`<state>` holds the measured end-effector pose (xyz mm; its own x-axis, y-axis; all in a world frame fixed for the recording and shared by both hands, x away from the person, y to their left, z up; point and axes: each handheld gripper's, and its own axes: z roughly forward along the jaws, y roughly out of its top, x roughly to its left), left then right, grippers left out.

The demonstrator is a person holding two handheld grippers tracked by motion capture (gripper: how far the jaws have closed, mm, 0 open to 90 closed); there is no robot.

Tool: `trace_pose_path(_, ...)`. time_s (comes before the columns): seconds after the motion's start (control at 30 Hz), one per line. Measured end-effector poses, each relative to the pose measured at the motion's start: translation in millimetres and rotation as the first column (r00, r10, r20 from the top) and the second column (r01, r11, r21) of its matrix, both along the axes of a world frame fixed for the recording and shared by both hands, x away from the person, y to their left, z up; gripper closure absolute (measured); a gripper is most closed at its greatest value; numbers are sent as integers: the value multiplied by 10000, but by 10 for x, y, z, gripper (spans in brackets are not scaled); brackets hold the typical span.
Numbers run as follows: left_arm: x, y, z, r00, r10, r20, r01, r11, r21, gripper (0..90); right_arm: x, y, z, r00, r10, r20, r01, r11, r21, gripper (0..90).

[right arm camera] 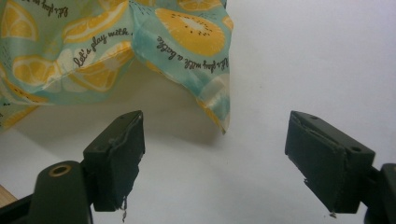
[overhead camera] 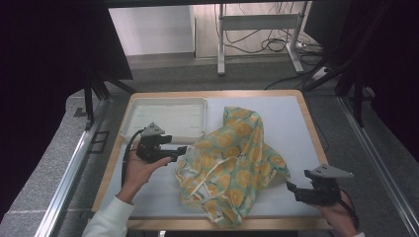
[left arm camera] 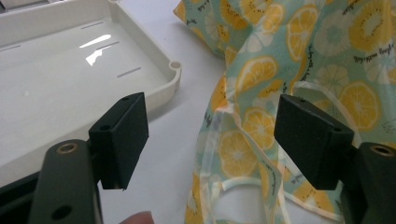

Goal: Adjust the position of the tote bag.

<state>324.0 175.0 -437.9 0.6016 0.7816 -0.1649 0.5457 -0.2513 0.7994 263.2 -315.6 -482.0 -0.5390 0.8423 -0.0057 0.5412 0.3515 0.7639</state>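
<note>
High view: crumpled cloth (overhead camera: 232,165) (lemon print) lies mid-desk (overhead camera: 286,113), near edge hanging slightly over front. My left tongs (overhead camera: 182,150) just beside its left edge; my right tongs (overhead camera: 289,186) near its right corner. White tray (overhead camera: 168,118) at back left.

Left gripper view: jaws spread, cloth edge between them, tray beside.

Right gripper view: jaws spread, empty, cloth corner just ahead.

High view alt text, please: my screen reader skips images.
A crumpled citrus-print cloth lies on a white table, with an open tool at each side: the left tool at its left edge, the right tool just short of its right corner. A white tray sits at back left.
</note>
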Motion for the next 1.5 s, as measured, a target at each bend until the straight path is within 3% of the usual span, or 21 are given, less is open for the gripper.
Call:
trace_pose_path(0.33,173,-150,70,9999,-152,-25,153,9998,137,279,-1,-2,-4,10000,20,-19,-20,10000,-31,200)
trace_pose_path(0.5,330,-238,101,9999,-156,-6,156,9991,386,277,-1,1,-5,10000,31,-9,-31,10000,-42,200)
trace_pose_path(0.9,684,-374,212,9997,-156,-174,160,9997,208,275,2,5,-21,10000,47,-20,-47,10000,-79,200)
trace_pose_path(1.5,882,-589,282,9994,-264,-202,273,9987,436,245,7,15,-33,10000,32,-40,-33,9999,-158,200)
